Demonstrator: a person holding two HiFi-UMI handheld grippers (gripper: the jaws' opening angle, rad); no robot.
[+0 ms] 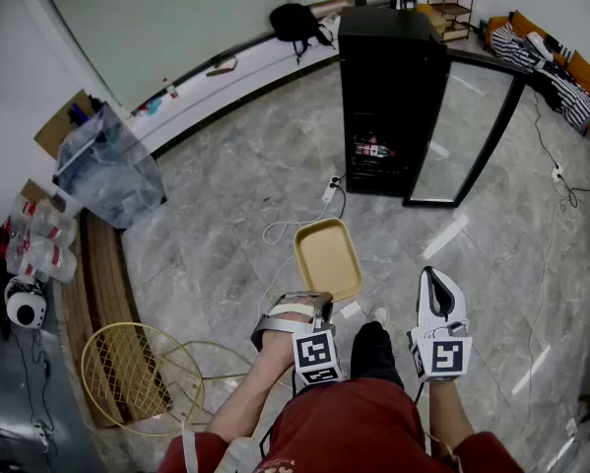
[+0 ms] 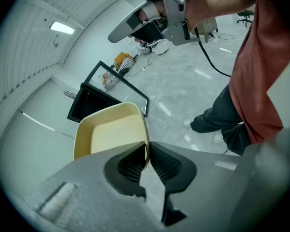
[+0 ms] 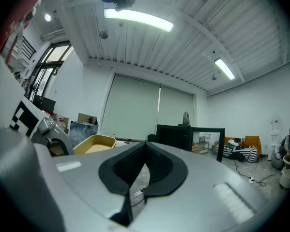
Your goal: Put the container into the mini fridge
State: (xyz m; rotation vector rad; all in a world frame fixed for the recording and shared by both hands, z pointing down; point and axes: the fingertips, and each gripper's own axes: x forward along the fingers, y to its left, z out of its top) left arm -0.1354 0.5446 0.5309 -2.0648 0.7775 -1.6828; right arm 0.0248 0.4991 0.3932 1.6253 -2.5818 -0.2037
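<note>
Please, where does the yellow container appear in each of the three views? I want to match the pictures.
Head view: the yellow container is at lower centre, over the floor, its near rim at the left gripper.
Left gripper view: container at centre-left, its rim pinched between the jaws.
Right gripper view: container is small, at left, beyond the closed jaws.
Shared landmark: the black mini fridge, with its door open, behind the container.

We hold the container [image 1: 327, 258] out in front of us, its near rim between the jaws of the left gripper [image 1: 312, 302], with the right gripper [image 1: 438, 289] beside it on the right and apart from it. Farther ahead stands the mini fridge [image 1: 391, 101], its door [image 1: 469, 131] swung open to the right. A power strip [image 1: 329, 188] lies on the floor [image 1: 226, 205] between container and fridge, and a wire basket [image 1: 137, 377] lies to our left.
</note>
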